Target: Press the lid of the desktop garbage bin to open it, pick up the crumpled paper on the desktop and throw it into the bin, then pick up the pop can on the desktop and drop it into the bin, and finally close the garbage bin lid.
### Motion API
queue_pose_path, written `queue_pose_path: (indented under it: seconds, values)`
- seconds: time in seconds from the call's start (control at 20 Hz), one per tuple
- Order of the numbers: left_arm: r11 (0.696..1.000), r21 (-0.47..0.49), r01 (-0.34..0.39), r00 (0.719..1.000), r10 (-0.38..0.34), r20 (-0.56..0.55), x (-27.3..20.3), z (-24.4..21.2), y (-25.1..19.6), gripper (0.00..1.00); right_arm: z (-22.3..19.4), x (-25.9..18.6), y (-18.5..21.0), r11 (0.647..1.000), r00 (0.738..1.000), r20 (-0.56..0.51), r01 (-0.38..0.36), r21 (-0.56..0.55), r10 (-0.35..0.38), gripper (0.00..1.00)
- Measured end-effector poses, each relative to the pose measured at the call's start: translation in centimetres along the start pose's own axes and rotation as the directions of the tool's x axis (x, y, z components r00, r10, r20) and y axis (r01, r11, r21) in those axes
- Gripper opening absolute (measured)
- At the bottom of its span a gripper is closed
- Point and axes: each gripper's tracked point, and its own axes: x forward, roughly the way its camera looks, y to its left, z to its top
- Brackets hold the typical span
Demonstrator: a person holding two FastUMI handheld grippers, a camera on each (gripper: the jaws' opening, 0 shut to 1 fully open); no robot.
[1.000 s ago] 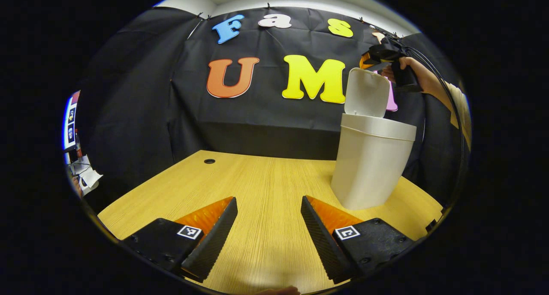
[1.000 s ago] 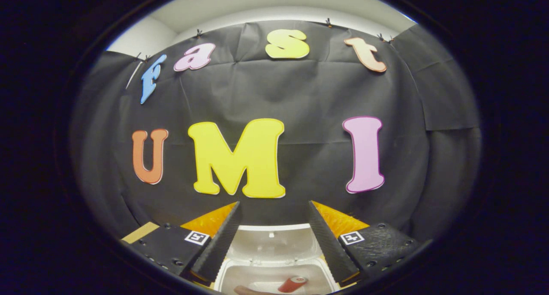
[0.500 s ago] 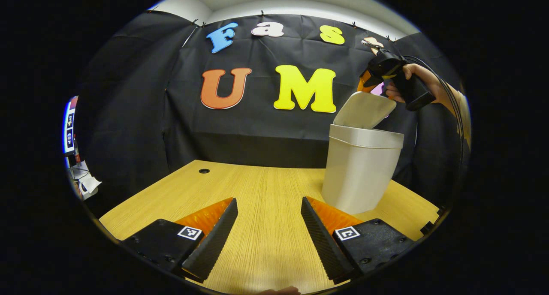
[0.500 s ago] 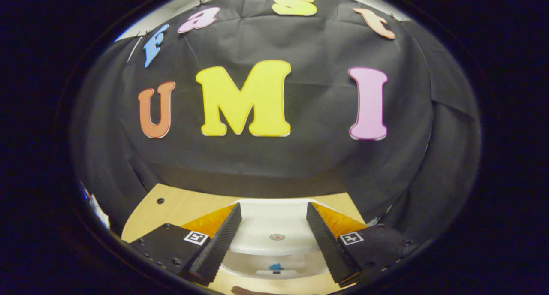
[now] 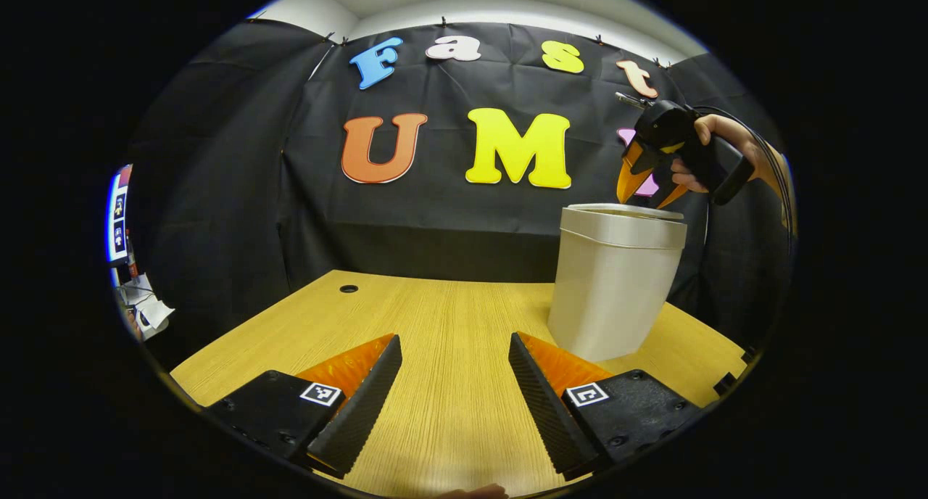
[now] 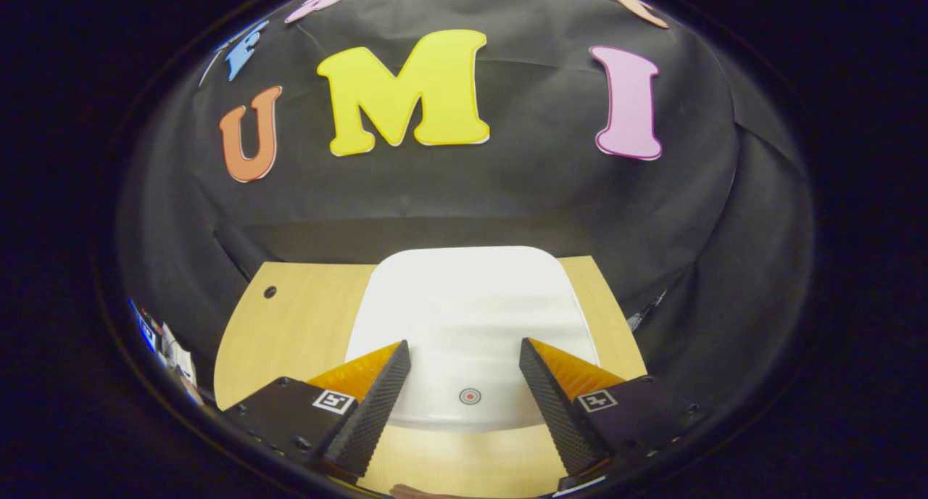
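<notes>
Last step in hand: closing of the bin lid. Judged from how things lie, paper and can already inside, since nothing else seen on the surface.

Right tongs spread wide, nothing between, hovering just above the lid; lid lies flat on the bin, looks shut or nearly so. Small round mark on lid sits between the two fingertips, a bit below them in right gripper view. Cannot tell if tips touch the lid. In left gripper view, same tongs held by a hand, right over bin top.

Left tongs also wide apart, empty, low over the surface; bin ahead and to their right, well apart.

Next move, prob.: check lid is latched, short press down if not, then lift right tongs straight up w/o catching the lid edge.
</notes>
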Motion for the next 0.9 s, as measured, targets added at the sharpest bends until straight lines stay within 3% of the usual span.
queue_pose_path:
  seconds: [0.1,0.45,0.6,0.75,0.9]
  values:
    - [1.0,-0.001,-0.002,1.0,0.002,-0.001,-0.1,0.0,0.2,0.96,-0.9,-0.4,-0.2,1.0,1.0,0.004,0.004,-0.007,-0.004,0.94]
    - [1.0,-0.008,0.006,1.0,-0.005,0.03,-0.8,1.1,0.0,0.96,-2.5,-1.3,-0.5,0.999,0.984,0.176,-0.017,-0.048,0.025,0.97]
    - [1.0,-0.005,0.0,1.0,0.0,0.018,-0.8,0.9,0.2,0.96,-3.2,-1.1,-0.8,0.998,0.98,0.192,-0.043,-0.043,0.051,0.98]
    - [1.0,-0.01,0.0,1.0,0.0,0.021,-0.9,1.1,0.2,0.96,-2.9,-0.7,-0.8,0.995,0.97,0.225,-0.089,-0.033,0.094,0.98]
    - [1.0,-0.007,0.002,0.999,-0.001,0.036,-1.2,1.5,0.0,0.96,-2.2,-0.8,-0.8,0.995,0.954,0.284,-0.087,-0.045,0.096,0.97]
